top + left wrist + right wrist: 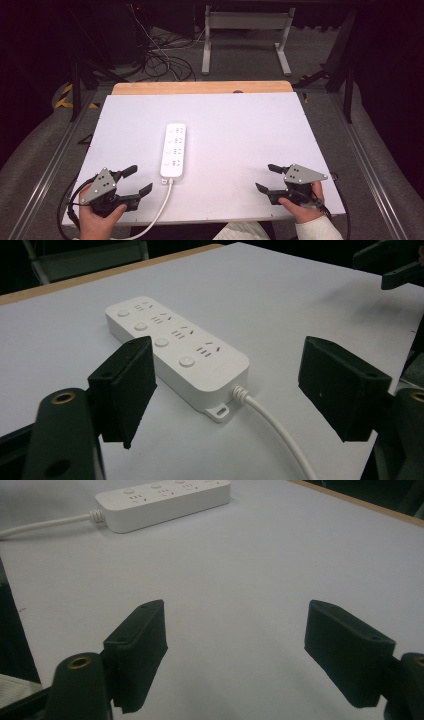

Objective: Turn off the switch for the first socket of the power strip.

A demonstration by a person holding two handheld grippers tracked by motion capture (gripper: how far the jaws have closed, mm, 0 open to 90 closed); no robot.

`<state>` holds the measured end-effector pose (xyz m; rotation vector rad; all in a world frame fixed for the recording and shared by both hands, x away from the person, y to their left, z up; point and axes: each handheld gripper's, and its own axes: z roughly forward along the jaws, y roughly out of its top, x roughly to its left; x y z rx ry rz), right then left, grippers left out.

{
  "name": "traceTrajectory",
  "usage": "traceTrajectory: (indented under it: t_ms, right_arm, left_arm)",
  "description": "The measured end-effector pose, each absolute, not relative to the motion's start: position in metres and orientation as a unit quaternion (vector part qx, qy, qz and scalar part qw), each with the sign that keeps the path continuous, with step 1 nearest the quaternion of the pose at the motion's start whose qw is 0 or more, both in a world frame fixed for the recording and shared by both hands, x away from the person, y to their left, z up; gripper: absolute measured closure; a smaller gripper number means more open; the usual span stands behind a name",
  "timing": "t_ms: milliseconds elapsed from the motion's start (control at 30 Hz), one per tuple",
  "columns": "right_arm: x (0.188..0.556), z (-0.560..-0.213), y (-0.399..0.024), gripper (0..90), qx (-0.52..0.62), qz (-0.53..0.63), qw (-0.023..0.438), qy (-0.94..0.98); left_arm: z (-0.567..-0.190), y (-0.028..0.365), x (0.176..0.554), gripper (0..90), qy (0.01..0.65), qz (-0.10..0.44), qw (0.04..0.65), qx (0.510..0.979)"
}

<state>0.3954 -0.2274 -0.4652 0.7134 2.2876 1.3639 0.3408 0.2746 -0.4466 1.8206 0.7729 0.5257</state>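
High view first: a white power strip (173, 151) lies flat on the white table (240, 130), a bit left of the middle and nearer the front edge, with its long side running front to back and its white cord (159, 210) trailing off over the front edge. The left tongs (134, 183) sit near the front left corner, jaws spread wide, nothing in them; the right tongs (266, 178) are near the front right corner, also wide open and empty, well apart from the strip. Left gripper view: the left tongs (225, 385) look straight at the cord end of the power strip (175, 347), which is near but not touched; you can see four round buttons, four socket groups and a little mounting tab by the cord (280, 432). Right gripper view: the right tongs (250, 650) gape over bare table, power strip (162, 500) way off toward the far side. My guess is it's rigid, fairly light, smooth plastic, so kinda slippery; I'd pinch it across the narrow width on the long sides, not by the floppy cord.
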Motion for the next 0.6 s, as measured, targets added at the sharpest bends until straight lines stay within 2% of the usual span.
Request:
traceTrajectory:
  t_ms: [233,600]
  right_arm:
    - [0.396,-0.466,-0.227,26.2,0.256,0.485,0.186,0.815]
    - [0.397,-0.469,-0.224,26.4,0.253,0.482,0.178,0.819]
  left_arm:
    - [-0.438,0.271,0.347,30.2,0.309,0.221,0.514,0.769]
    - [-0.422,0.259,0.370,31.8,0.306,0.204,0.509,0.779]
